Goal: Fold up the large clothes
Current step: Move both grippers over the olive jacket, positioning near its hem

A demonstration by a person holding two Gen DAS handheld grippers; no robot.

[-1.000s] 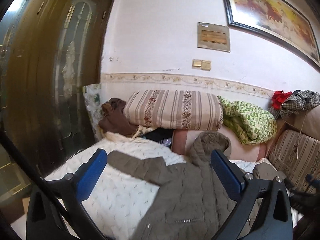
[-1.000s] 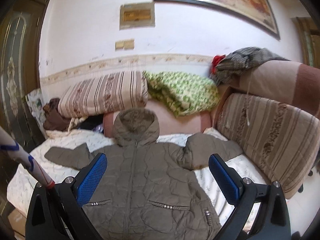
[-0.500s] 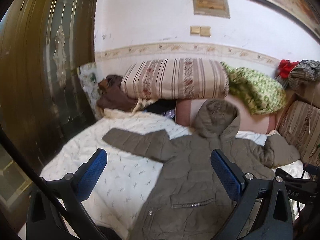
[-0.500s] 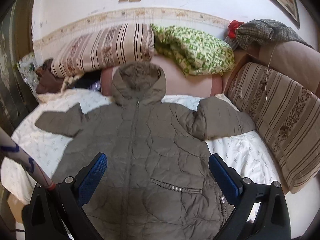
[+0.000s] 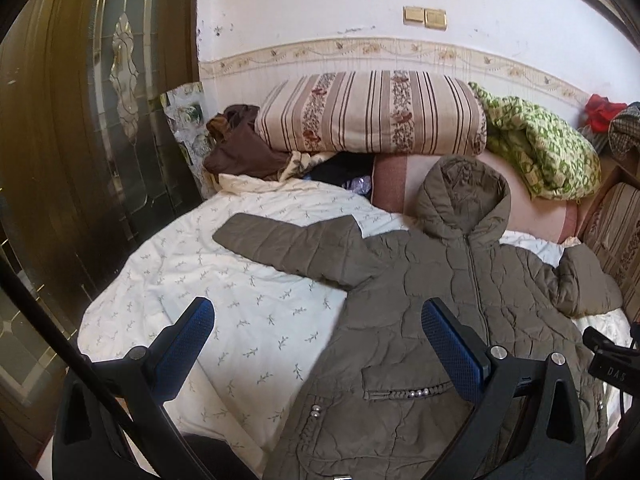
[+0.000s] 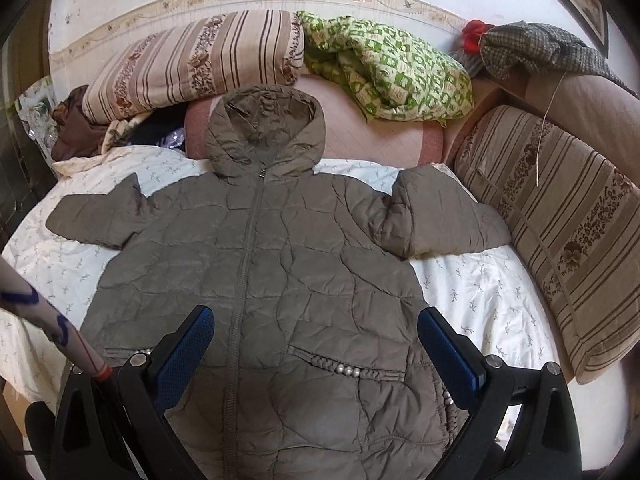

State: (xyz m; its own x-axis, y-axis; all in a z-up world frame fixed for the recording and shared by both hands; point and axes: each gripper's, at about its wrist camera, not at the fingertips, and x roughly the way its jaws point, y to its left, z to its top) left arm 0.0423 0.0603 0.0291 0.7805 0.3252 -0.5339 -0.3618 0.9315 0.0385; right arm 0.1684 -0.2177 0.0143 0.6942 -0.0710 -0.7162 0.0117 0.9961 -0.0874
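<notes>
An olive quilted hooded jacket (image 6: 280, 264) lies front up and zipped on a white sprigged bedspread (image 6: 480, 292), hood toward the wall, both sleeves spread out. In the left wrist view the jacket (image 5: 440, 288) fills the right half and its left sleeve (image 5: 288, 244) stretches over the bedspread (image 5: 240, 320). My left gripper (image 5: 316, 340) hovers open above the jacket's left edge, holding nothing. Over the jacket's lower front, above the beaded pockets, my right gripper (image 6: 316, 344) is open and holds nothing.
A striped bolster (image 6: 200, 60) and a green patterned blanket (image 6: 384, 72) lie along the wall behind the hood. A striped cushion (image 6: 560, 220) borders the bed on the right. A dark wooden door (image 5: 80, 120) stands left. Brown clothes (image 5: 236, 148) are heaped at the bed's head.
Both grippers have tilted down and moved closer over the bed, so the jacket now fills more of each view. Both stay open. The jacket has not moved.
</notes>
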